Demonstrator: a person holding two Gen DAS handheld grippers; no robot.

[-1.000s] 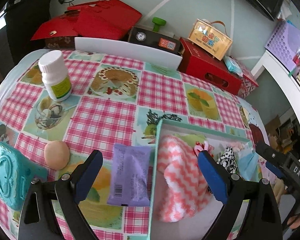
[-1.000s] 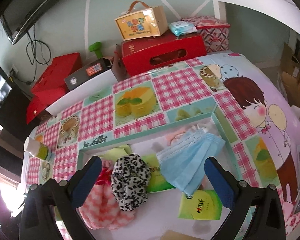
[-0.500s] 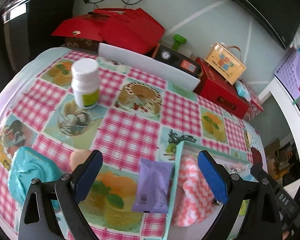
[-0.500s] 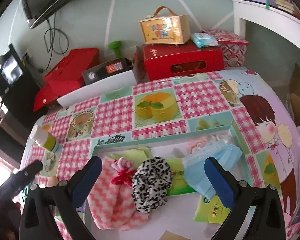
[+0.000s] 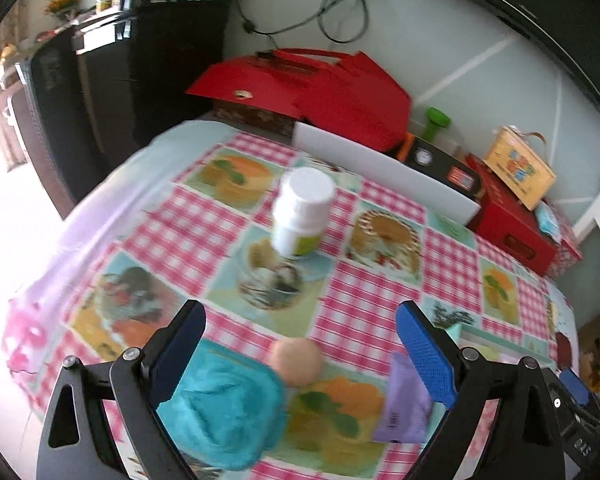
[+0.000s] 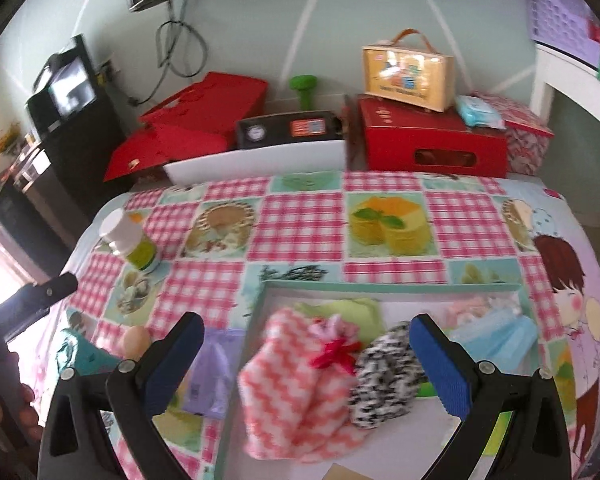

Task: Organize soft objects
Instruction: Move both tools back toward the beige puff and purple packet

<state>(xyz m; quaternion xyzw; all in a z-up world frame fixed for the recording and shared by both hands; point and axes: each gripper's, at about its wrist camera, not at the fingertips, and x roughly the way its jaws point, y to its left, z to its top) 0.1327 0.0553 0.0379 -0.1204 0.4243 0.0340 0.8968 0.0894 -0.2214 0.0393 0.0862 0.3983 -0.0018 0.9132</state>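
**Both grippers spread wide and empty above the checked table**

The left gripper hangs over the near left part of the table with its blue-padded fingers far apart and nothing between them. Below its span lie a teal soft cloth, a peach egg-shaped ball just beside the cloth, and a purple packet partly behind the right-hand pad. Whether any pad touches the cloth cannot be told; the view is blurred.

The right gripper is likewise wide apart and holds nothing. It hovers over the tray, whose mint rim frames a pink zigzag towel, a small pink pouch with a red bow, a leopard-print scrunchie, a light green cloth and a blue face mask. The purple packet lies outside the tray, just beside its left rim.

The table wears a pink gingham oilcloth printed with cakes. A white pill bottle stands upright near the far left. Behind the table are red gift boxes, a yellow carry box on top of one, a black box, a green dumbbell and a pale wall. A person's hand shows at the left edge of the right wrist view.
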